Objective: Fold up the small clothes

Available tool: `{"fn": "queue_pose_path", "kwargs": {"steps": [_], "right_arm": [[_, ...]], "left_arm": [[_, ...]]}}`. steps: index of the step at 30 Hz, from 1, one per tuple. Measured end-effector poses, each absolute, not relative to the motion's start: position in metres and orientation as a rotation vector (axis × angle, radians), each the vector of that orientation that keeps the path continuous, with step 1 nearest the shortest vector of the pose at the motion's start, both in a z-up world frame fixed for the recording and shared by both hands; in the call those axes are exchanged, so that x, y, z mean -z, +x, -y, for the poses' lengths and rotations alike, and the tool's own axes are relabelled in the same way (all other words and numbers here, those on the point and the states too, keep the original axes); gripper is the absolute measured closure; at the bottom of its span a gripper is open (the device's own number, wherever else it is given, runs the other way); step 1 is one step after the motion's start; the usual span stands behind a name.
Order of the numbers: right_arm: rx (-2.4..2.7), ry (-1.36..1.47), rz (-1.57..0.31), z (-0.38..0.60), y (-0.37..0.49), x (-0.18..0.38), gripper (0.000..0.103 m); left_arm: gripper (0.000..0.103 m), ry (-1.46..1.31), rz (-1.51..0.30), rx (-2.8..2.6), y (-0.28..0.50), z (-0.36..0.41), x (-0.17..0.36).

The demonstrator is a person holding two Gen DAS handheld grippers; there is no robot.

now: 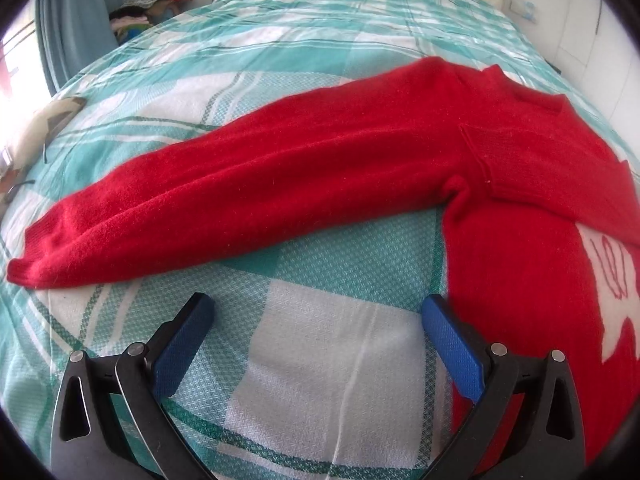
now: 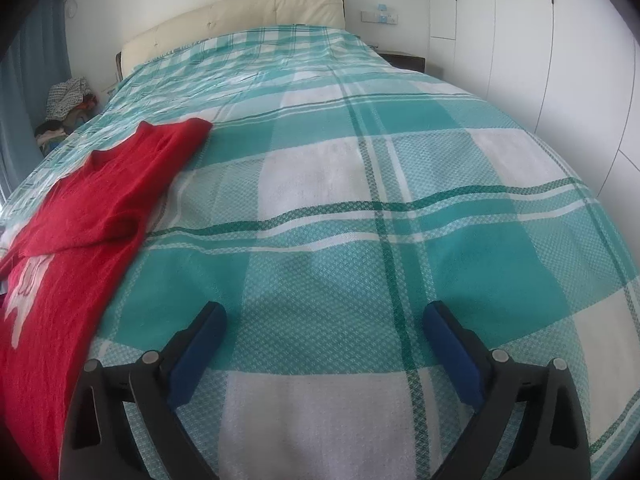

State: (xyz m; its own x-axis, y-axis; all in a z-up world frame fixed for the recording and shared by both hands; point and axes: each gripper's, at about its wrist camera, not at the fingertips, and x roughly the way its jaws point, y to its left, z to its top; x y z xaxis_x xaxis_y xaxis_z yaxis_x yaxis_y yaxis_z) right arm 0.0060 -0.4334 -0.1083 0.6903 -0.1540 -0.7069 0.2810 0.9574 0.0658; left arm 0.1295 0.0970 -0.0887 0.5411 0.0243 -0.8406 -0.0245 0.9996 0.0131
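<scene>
Two views, one risk each. In the left wrist view the left gripper [image 1: 318, 312] hangs released over bare bedspread [image 1: 312, 380], while the red sweater [image 1: 500, 184] fills the right and its sleeve [image 1: 200, 208] reaches lower left; pinching only fuzz would let it slip. In the right wrist view the right gripper [image 2: 324, 318] gapes empty, sweater at left; grabbing the plaid would drag it

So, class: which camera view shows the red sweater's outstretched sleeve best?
The left wrist view: the sleeve of the red sweater lies full length across the bedspread, cuff to shoulder. The right wrist view shows only the sweater's other side, not this sleeve.
</scene>
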Motion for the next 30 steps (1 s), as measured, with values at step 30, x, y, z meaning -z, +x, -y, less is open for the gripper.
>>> {"fn": "queue_pose_path", "kwargs": {"steps": [30], "right_arm": [[0.257, 0.154, -0.783, 0.4268, 0.0059, 0.1106, 0.002]], "left_arm": [[0.0, 0.004, -0.989, -0.032, 0.1296, -0.0962, 0.0891]]}}
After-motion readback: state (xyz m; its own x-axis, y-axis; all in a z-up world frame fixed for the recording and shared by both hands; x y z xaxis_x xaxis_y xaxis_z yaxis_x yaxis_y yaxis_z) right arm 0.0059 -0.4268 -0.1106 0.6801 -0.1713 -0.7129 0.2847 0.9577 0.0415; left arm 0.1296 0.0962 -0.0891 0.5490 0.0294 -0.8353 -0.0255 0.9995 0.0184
